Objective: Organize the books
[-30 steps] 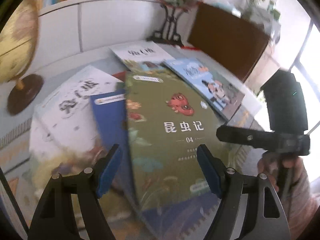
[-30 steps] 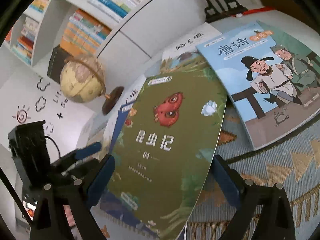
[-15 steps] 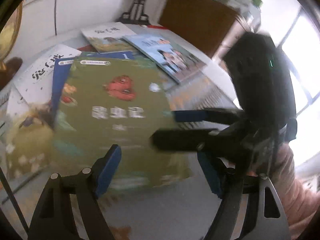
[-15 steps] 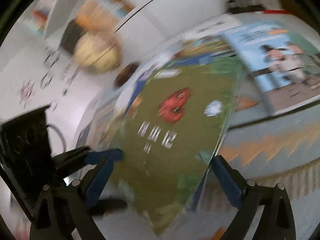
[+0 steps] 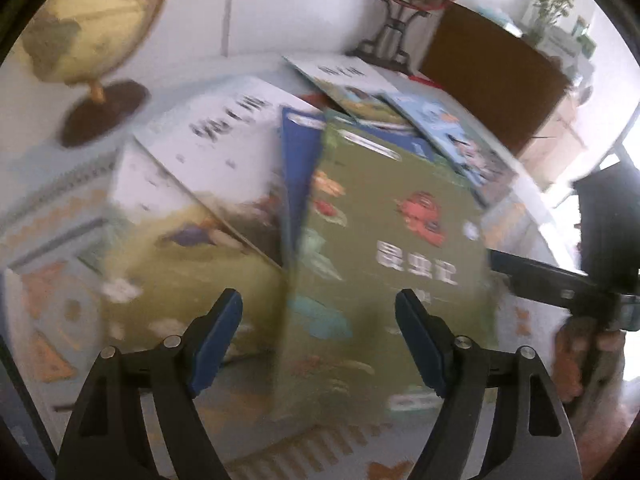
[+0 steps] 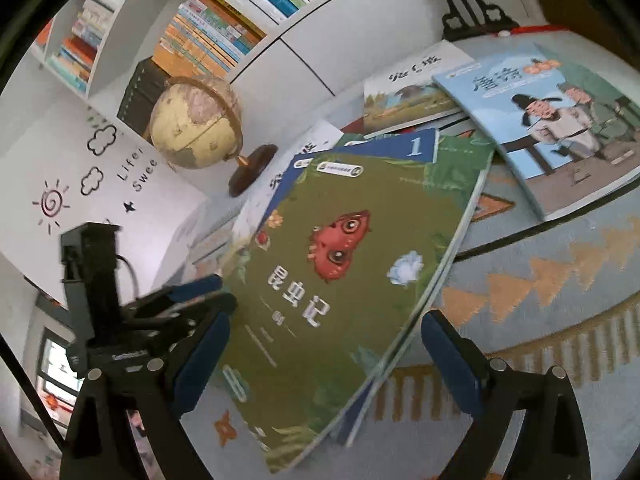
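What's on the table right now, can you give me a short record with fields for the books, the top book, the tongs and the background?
surface: patterned cloth
books: several lying flat, overlapping, not yet stacked square
top book: green book, red insect on cover
beneath it: blue book, marked 1
far right: pale blue book, two figures on cover
left tongs: open, above the green book's near end
right tongs: open, green book's lower end between the pads
background: globe, bookshelf
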Tool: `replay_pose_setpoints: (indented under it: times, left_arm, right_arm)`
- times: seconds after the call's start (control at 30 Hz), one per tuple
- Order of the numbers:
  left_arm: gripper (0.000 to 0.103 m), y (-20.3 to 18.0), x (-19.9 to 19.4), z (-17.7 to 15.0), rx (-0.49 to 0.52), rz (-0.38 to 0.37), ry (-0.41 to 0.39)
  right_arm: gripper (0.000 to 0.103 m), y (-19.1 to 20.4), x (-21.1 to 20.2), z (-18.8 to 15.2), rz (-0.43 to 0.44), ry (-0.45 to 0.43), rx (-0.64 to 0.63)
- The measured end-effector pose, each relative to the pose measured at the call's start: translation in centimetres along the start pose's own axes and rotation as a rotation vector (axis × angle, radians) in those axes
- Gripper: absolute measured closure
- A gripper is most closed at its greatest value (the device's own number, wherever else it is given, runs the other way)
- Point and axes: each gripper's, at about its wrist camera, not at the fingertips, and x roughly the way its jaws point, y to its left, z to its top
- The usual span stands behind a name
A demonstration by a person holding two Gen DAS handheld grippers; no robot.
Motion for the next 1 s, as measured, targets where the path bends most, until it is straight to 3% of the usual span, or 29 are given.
replay_pose_setpoints:
  times: [0.03, 0.1, 0.2, 0.47, 0.67, 0.8, 0.9, 1.0]
  left_arm:
    - [0.025, -0.7, 0.1, -0.3, 0.019, -0.035, 0.008]
    - [0.025, -2.6, -0.2, -1.2, 0.092, 0.031, -0.005]
    - [0.025, -4.1, -0.5, -2.1, 0.106, 0.049, 0.022]
    - [0.025, -5.4, -1.3, -5.0, 0.036, -0.03, 0.142]
    - [0.026, -5.3, -1.8, -5.9, 0.037, -0.064, 0.129]
    - [0.048, -5.3, -1.8, -6.0, 0.065, 0.03, 0.108]
    - [0.052, -4.4, -1.8, -6.1, 0.036, 0.036, 0.096]
    - [0.052, -4.1, -2.2, -6.3, 0.023, 0.034, 0.092]
  right_arm:
    - [0.006, 0.5, 0.2, 0.0, -0.026, -0.005, -0.016]
    - [0.005, 1.0, 0.3, 0.0, -0.058, -0.013, -0.049]
    - [0.005, 0.6, 0.1, 0.1, -0.056, -0.01, -0.028]
    - [0.005, -0.8, -0.9, -0.6, 0.042, 0.086, 0.009]
    - [0.006, -1.5, -1.2, -1.3, 0.117, 0.131, 0.047]
    - [0.033, -0.9, -2.2, -2.0, 0.047, 0.127, -0.027]
    - [0.042, -1.0, -3.5, -2.6, 0.109, 0.128, -0.019]
    - [0.043, -0.1, -4.3, -3.8, 0.112, 0.114, -0.056]
